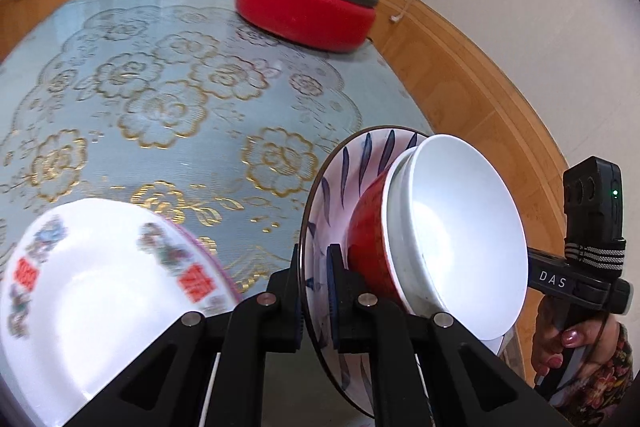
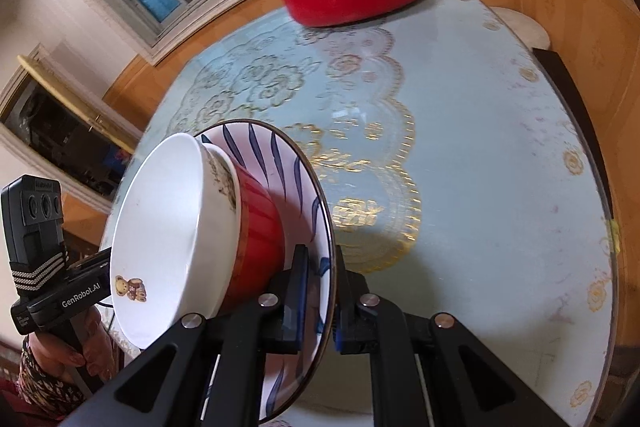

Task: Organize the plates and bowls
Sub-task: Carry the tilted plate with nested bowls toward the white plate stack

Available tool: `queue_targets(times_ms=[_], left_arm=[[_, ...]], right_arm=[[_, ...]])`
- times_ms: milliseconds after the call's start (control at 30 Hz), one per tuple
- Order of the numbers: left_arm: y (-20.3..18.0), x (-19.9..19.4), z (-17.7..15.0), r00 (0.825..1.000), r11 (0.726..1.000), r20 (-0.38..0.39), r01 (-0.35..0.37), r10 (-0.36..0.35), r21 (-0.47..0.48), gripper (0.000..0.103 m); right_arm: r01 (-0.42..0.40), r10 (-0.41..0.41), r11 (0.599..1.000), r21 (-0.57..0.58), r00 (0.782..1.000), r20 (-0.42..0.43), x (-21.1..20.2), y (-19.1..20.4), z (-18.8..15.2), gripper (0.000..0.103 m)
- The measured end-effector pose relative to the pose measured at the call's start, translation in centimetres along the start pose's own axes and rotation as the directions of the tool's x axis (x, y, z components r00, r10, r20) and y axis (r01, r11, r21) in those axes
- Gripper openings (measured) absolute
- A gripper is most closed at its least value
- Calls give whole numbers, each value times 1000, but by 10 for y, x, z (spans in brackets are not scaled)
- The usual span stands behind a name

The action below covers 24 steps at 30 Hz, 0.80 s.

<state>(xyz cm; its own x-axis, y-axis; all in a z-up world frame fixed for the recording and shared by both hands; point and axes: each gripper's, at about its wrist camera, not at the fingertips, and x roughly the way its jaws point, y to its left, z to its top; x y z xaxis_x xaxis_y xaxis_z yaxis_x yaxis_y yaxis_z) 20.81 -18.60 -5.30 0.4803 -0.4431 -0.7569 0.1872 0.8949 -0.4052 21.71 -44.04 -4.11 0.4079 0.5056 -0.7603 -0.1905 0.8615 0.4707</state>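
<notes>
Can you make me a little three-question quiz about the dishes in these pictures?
1. True or false: both grippers, the left gripper and the right gripper, are clamped on the rim of the blue-striped plate.
2. Which bowl sits right on the plate? A. the white bowl B. the red bowl C. no bowl
3. What little picture is painted inside the white bowl?

Key
1. True. The jaws of each are shut on opposite edges of the plate.
2. B. The white bowl is nested in the red one.
3. A teddy bear, seen from the right wrist camera.
</notes>
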Motion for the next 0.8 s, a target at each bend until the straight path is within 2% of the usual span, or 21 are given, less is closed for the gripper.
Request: queue_targets(times_ms=[433, 800], left_arm=[[72, -74, -9, 992, 991, 91, -71, 82, -111, 7], [130, -107, -32, 985, 974, 84, -132, 149, -183, 7]], right_arm=[[-79, 73, 990, -116, 996, -51, 34, 94, 17, 10], [-139, 122, 982, -127, 983, -136, 81, 148, 2, 10]])
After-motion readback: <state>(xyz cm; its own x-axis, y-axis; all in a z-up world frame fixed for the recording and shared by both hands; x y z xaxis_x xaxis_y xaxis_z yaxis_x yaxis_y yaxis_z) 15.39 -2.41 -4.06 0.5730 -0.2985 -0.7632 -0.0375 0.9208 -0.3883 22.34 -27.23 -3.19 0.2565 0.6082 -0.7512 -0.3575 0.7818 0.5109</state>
